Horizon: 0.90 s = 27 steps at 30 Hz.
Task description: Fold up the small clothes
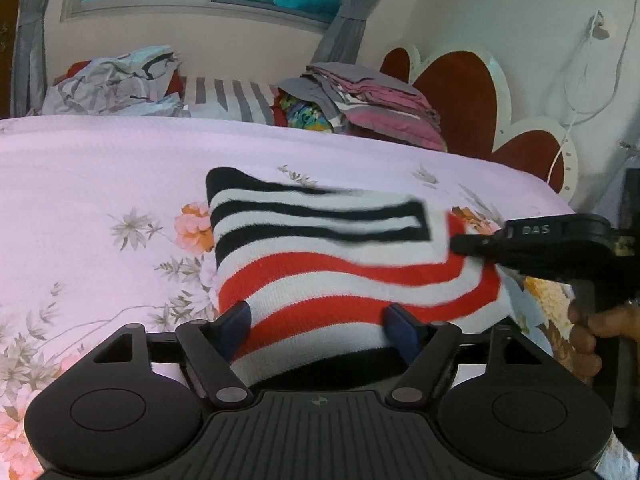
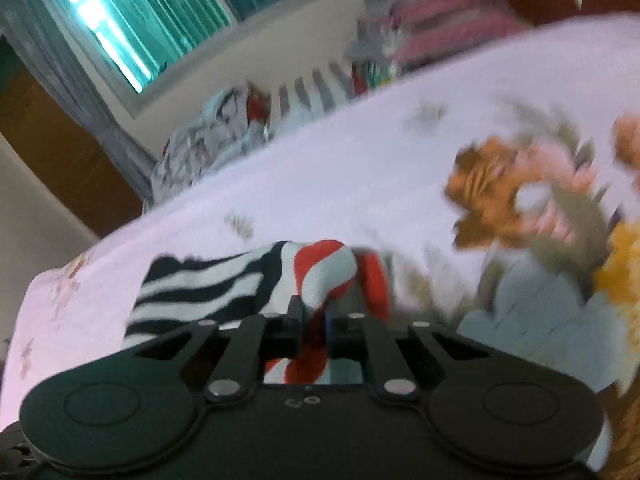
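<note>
The left tool (image 1: pixel 318 326) is spread wide, its blue-padded fingers (image 1: pixel 236 320) straddling the near hem of the striped garment (image 1: pixel 320 264) and gripping nothing. The right tool (image 2: pixel 312 320), seen in the left view coming in from 3 o'clock (image 1: pixel 464 242), has its fingers drawn close together with a bunched fold of red-and-white knit pinched between them; that view is blurred, so how firm the hold is cannot be told.

The garment lies on the bed (image 1: pixel 100 168), spread roughly flat, black-and-white bands toward 12 o'clock and red-and-white bands nearer the left tool. It looks a soft, light, ribbed knit: limp, likely to sag and stretch when lifted, unlikely to slip from padded fingers. Corners and hems seem the best holds, taken in pairs to keep edges straight. The bedsheet is smooth, pale pink, floral-printed. Folded laundry (image 1: pixel 380 100) is stacked at 12 o'clock.
</note>
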Motion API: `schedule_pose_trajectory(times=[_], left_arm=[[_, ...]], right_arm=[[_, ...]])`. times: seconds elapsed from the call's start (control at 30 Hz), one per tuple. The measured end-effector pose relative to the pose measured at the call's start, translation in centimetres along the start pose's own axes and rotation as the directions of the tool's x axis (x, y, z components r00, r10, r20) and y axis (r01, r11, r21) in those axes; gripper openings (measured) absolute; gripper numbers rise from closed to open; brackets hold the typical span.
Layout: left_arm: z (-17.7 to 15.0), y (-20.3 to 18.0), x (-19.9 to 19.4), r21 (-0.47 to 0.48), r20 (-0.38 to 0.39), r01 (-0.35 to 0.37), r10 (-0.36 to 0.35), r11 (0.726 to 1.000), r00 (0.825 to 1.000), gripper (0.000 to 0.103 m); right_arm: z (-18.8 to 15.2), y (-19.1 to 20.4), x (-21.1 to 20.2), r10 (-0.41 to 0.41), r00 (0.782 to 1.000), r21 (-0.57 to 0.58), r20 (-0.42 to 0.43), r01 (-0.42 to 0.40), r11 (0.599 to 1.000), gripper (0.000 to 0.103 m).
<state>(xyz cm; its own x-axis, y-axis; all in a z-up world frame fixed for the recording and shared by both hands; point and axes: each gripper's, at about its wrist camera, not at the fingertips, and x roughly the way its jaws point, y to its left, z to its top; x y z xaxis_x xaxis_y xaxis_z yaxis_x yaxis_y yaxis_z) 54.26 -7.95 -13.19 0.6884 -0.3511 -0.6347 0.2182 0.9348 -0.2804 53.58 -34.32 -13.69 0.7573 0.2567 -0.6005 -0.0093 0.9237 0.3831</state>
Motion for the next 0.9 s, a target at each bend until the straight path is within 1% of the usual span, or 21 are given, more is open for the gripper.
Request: schedule_pose_trajectory(times=[0.03, 0.07, 0.13, 0.2, 0.27, 0.37, 0.43, 0.5, 0.6, 0.73, 0.83, 0.9], left_arm=[[0.0, 0.0, 0.0, 0.000, 0.005, 0.006, -0.006, 1.000, 1.000, 0.073], [-0.1, -0.1, 0.0, 0.005, 0.008, 0.009, -0.009, 1.000, 1.000, 0.073], [-0.3, -0.1, 0.6, 0.027, 0.002, 0.000, 0.000, 1.000, 1.000, 0.073], [-0.6, 0.2, 0.8, 0.031, 0.006, 0.003, -0.003, 1.000, 1.000, 0.074], [-0.5, 0.4, 0.7, 0.022, -0.002, 0.001, -0.001, 1.000, 1.000, 0.075], [-0.1, 0.7, 0.3, -0.007, -0.016, 0.001, -0.001, 1.000, 1.000, 0.076], [-0.1, 1.1, -0.2, -0.030, -0.017, 0.005, -0.006, 1.000, 1.000, 0.076], [-0.4, 1.2, -0.8, -0.040, -0.013, 0.012, -0.012, 0.999, 1.000, 0.076], [-0.9, 1.4, -1.1, -0.055, -0.013, 0.018, -0.018, 0.998, 1.000, 0.076], [-1.5, 1.9, -0.7, -0.095, -0.021, 0.020, -0.022, 0.995, 1.000, 0.077], [-1.9, 2.2, -0.4, -0.102, -0.023, 0.022, -0.025, 0.995, 0.999, 0.079], [-2.1, 2.1, -0.1, -0.092, -0.022, 0.022, -0.024, 0.995, 0.999, 0.079]], right_arm=[[-0.3, 0.0, -0.4, -0.026, 0.999, -0.014, 0.020, 0.027, 1.000, 0.009], [-0.7, 0.0, -0.2, -0.052, 0.998, -0.029, 0.020, 0.053, 0.998, 0.009], [-1.8, -0.7, 1.5, -0.099, 0.994, -0.046, -0.041, 0.098, 0.994, 0.009], [-2.1, -1.2, 2.0, -0.100, 0.995, -0.026, -0.027, 0.099, 0.995, 0.009], [-1.7, -1.1, 1.9, -0.095, 0.995, -0.019, -0.035, 0.095, 0.995, 0.010], [-0.7, -0.6, 0.2, -0.089, 0.996, -0.011, 0.003, 0.089, 0.996, 0.021], [-0.1, -0.3, -1.4, -0.078, 0.996, -0.013, 0.035, 0.078, 0.997, 0.021], [0.0, 0.4, -2.5, -0.054, 0.998, -0.060, 0.045, 0.056, 0.997, 0.021], [-1.2, 1.3, -3.9, -0.041, 0.998, -0.121, 0.040, 0.046, 0.992, 0.021], [-3.4, 1.7, -4.5, -0.039, 0.999, -0.148, 0.014, 0.041, 0.988, 0.021], [-5.1, 2.1, -4.0, -0.069, 0.998, -0.197, -0.005, 0.067, 0.978, 0.020], [-5.6, 1.8, -2.9, -0.111, 0.993, -0.232, -0.028, 0.102, 0.967, 0.019]])
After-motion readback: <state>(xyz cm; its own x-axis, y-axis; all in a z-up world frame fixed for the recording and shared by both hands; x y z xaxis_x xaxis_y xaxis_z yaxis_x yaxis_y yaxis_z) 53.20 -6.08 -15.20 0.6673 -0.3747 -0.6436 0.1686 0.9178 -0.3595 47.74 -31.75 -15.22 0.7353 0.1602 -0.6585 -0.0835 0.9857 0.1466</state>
